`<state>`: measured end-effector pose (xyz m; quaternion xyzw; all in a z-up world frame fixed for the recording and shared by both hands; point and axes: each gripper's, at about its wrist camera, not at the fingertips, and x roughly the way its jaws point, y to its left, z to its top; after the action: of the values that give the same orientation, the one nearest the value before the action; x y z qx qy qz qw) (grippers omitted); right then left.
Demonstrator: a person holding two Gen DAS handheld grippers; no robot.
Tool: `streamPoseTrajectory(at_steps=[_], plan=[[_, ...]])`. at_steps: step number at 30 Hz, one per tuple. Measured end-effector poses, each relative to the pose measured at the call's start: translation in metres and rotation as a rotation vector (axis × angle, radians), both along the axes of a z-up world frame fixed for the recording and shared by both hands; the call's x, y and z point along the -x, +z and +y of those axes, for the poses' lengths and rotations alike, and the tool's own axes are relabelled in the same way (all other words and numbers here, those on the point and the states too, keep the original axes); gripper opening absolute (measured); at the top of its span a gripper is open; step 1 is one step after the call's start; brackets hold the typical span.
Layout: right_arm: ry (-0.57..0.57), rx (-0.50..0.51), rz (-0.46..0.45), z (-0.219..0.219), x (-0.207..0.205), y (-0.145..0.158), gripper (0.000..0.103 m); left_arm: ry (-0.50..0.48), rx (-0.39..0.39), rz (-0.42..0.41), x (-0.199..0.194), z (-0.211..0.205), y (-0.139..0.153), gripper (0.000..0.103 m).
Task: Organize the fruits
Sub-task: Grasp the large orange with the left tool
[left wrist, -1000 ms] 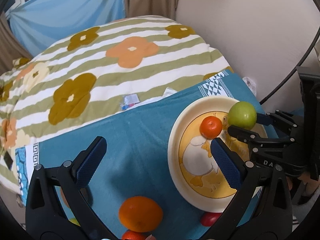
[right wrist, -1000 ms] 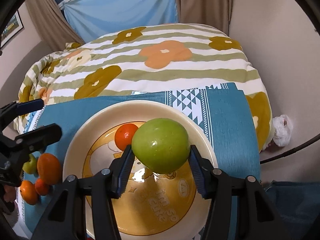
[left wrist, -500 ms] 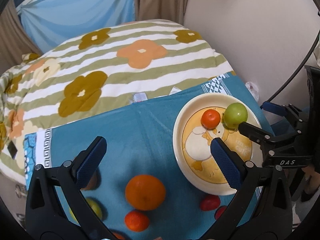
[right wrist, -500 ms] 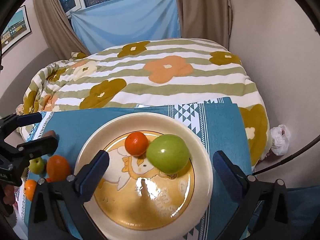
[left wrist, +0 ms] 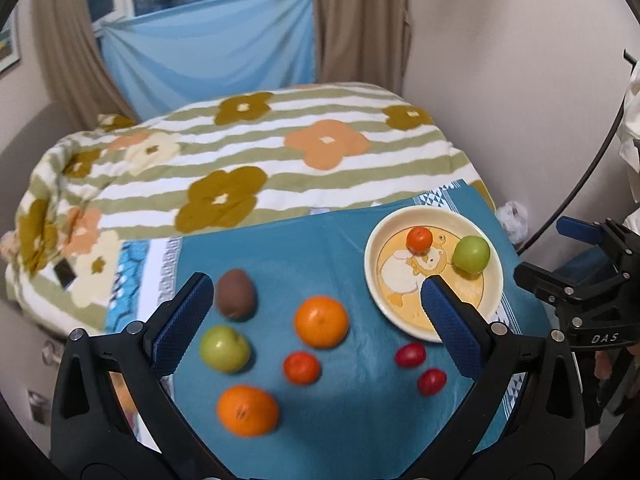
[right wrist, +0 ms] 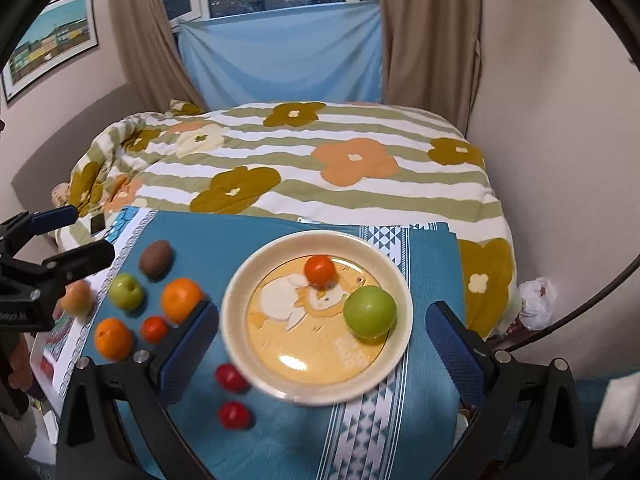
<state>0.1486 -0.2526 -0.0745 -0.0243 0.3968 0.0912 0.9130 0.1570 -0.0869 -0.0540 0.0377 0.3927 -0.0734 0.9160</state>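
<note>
A cream plate with a duck picture (right wrist: 240, 344) (left wrist: 372, 280) holds a green apple (right wrist: 370, 312) (left wrist: 471, 254) and a small mandarin (right wrist: 319, 270) (left wrist: 419, 239). On the teal cloth (left wrist: 312, 248) lie a kiwi (left wrist: 235, 293), a second green apple (left wrist: 224, 348), two oranges (left wrist: 321, 321) (left wrist: 247, 410), a small mandarin (left wrist: 301, 367) and two red cherry tomatoes (left wrist: 410, 355) (left wrist: 431, 381). My left gripper (left wrist: 316, 326) is open and empty, high above the loose fruit. My right gripper (right wrist: 322, 350) is open and empty, above the plate.
The cloth lies on a bed with a flowered striped quilt (right wrist: 320, 164). A peach-coloured fruit (right wrist: 76, 298) sits at the cloth's left edge. A wall (right wrist: 560, 120) stands on the right, with a cable (left wrist: 592, 168) and a white bag (right wrist: 536, 304) beside the bed.
My right gripper opened and let go of the green apple onto the plate, then drew back and up. My left gripper also rose and pulled back, bringing more loose fruit into view.
</note>
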Motion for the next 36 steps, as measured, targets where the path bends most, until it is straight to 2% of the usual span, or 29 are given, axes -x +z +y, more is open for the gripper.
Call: streamPoseTrajectory(at_steps=[7, 12, 16, 22, 27, 31, 36], plan=[[0.024, -0.009, 0.018, 0.013, 0.045, 0.005, 0.103, 0.094, -0.012, -0.027, 0.061, 0.027, 0.006, 0.103], [0.027, -0.014, 0.041, 0.023, 0.069, -0.006, 0.103, 0.146, -0.001, -0.016, 0.091, 0.049, -0.003, 0.103], [0.017, -0.027, 0.070, 0.032, 0.082, -0.019, 0.103, 0.152, -0.009, 0.000, 0.103, 0.057, -0.013, 0.103], [-0.024, -0.051, 0.102, 0.042, 0.089, -0.043, 0.103, 0.085, -0.015, 0.032, 0.099, 0.066, -0.039, 0.103], [-0.104, -0.095, 0.141, 0.050, 0.085, -0.069, 0.103, -0.006, -0.024, 0.088, 0.081, 0.072, -0.077, 0.103], [-0.153, -0.084, 0.173, 0.063, 0.082, -0.090, 0.103, -0.063, -0.024, 0.134, 0.071, 0.076, -0.104, 0.103], [-0.212, -0.081, 0.188, 0.072, 0.079, -0.107, 0.103, -0.122, -0.029, 0.176, 0.057, 0.079, -0.132, 0.096]])
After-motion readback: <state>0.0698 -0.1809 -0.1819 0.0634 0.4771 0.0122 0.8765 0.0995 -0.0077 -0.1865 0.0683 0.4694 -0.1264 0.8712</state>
